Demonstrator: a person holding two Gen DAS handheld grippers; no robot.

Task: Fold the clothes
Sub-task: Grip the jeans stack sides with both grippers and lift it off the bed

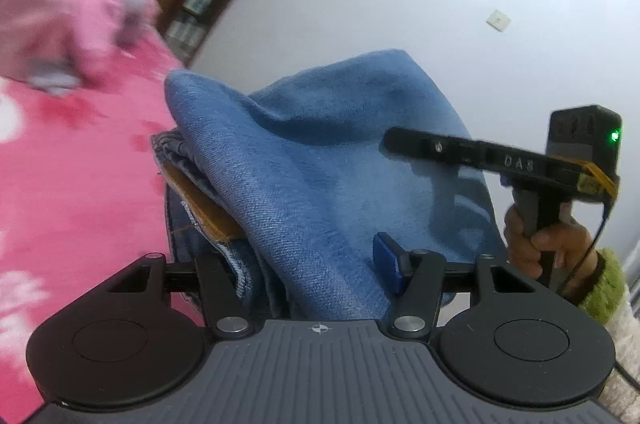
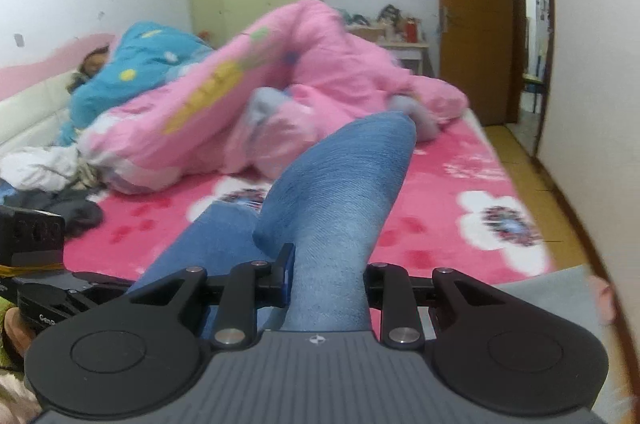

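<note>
A pair of blue jeans (image 1: 320, 160) is held up over the bed, folded over itself, its brown waistband patch (image 1: 200, 208) showing at the left. My left gripper (image 1: 316, 264) is shut on the jeans, with thick denim filling the gap between its fingers. In the left wrist view my right gripper (image 1: 394, 140) reaches in from the right, its tip against the cloth, a hand (image 1: 548, 236) on its handle. In the right wrist view my right gripper (image 2: 326, 272) is shut on the jeans (image 2: 344, 192), which rise ahead of it in a rounded hump.
A pink flowered bedspread (image 2: 460, 184) covers the bed below. A crumpled pink quilt (image 2: 280, 72) and a blue quilt (image 2: 140, 64) over a lying person are piled at the far side. Dark clothes (image 2: 72, 208) lie at the left. A wooden door (image 2: 472, 16) and white wall (image 1: 440, 4) stand beyond.
</note>
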